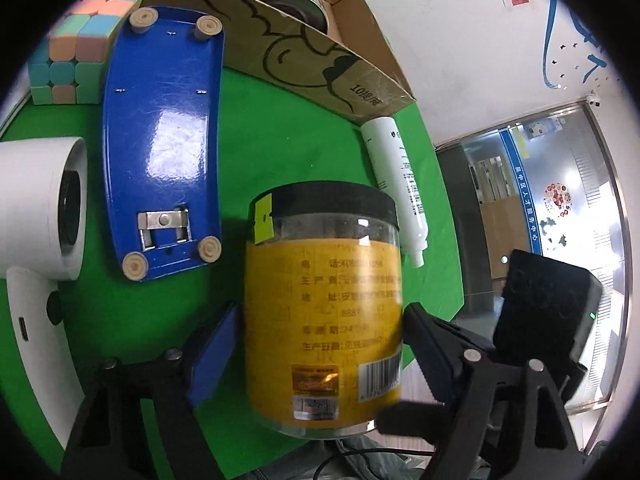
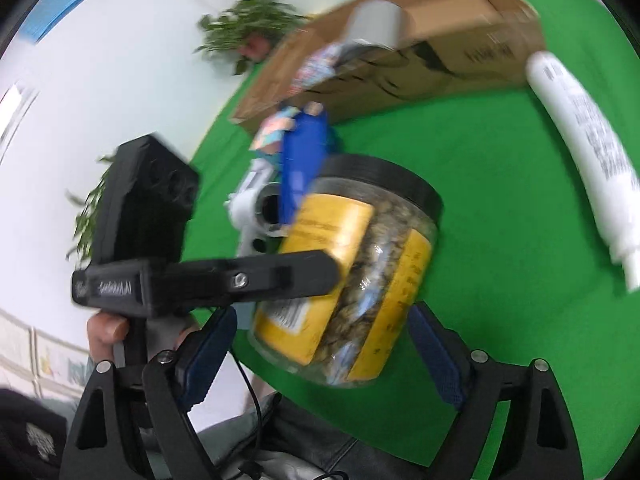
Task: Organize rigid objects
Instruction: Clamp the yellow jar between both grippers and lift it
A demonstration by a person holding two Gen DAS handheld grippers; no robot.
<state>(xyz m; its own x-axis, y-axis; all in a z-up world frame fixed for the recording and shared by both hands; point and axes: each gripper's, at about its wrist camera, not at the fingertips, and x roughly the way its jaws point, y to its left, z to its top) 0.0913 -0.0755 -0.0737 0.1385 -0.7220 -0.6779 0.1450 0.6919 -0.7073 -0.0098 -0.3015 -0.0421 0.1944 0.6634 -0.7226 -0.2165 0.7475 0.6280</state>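
Green cloth (image 1: 280, 128); left tool (image 1: 320, 344) seemingly pinches yellow-labelled jar (image 1: 324, 304); box (image 1: 320, 60) reads "10".

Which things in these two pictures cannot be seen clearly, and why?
- Left wrist view: the can inside the cardboard box is mostly hidden by the box wall.
- Left wrist view: the white device is cut by the edge.
- Right wrist view: print on the white tube is blurred.
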